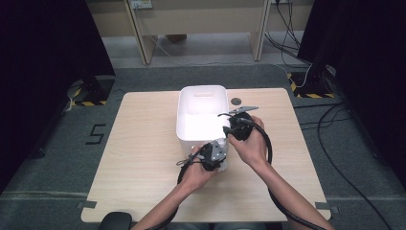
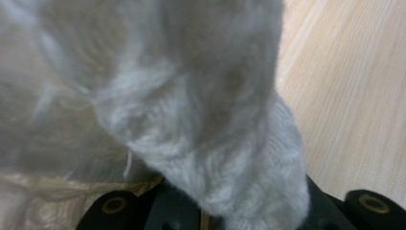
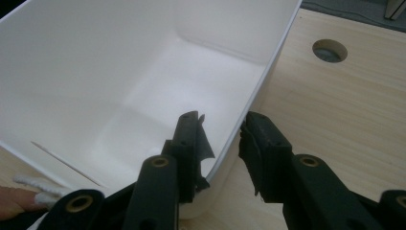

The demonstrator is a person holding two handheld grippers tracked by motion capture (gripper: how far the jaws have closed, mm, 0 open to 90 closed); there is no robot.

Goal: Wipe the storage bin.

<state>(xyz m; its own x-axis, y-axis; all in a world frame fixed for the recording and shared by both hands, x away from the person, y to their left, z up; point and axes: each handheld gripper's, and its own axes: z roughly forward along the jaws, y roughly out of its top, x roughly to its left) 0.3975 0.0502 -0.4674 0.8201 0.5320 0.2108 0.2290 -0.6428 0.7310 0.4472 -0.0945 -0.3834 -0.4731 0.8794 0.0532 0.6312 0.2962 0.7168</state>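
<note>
In the high view, a white plastic bin point(image 1: 201, 117) stands near the middle of a light wooden table point(image 1: 139, 158), its open top facing up. The right gripper point(image 1: 229, 128) sits at the bin's near right corner, held in the person's right hand point(image 1: 251, 143), with its grey plate pointing away over the table. The left gripper point(image 1: 216, 154) is just below it, against the bin's near wall, in the left hand point(image 1: 196, 170); a pale grey cloth point(image 1: 223, 162) shows at its tip, right beside the bin. A small round hole point(image 1: 236, 101) lies in the tabletop just right of the bin.

In the left gripper view, the fuzzy grey cloth point(image 2: 191, 120) hangs close before the lens, blurred, and runs down between the black jaws at the bottom edge, which pinch it tightly. Bare wood of the table point(image 2: 354, 96) shows at the right.

In the right gripper view, the two black jaws straddle the bin's wall point(image 3: 261, 93) at its corner, one inside the bin and one outside. Its inner pad lies against the wall; whether the outer one presses on it cannot be told. The bin's white inside point(image 3: 143, 96) lies beyond. The round hole point(image 3: 329, 50) sits on the table to the right, and a fingertip point(image 3: 14, 203) with a bit of the grey cloth point(image 3: 36, 189) shows at the lower left.
</note>
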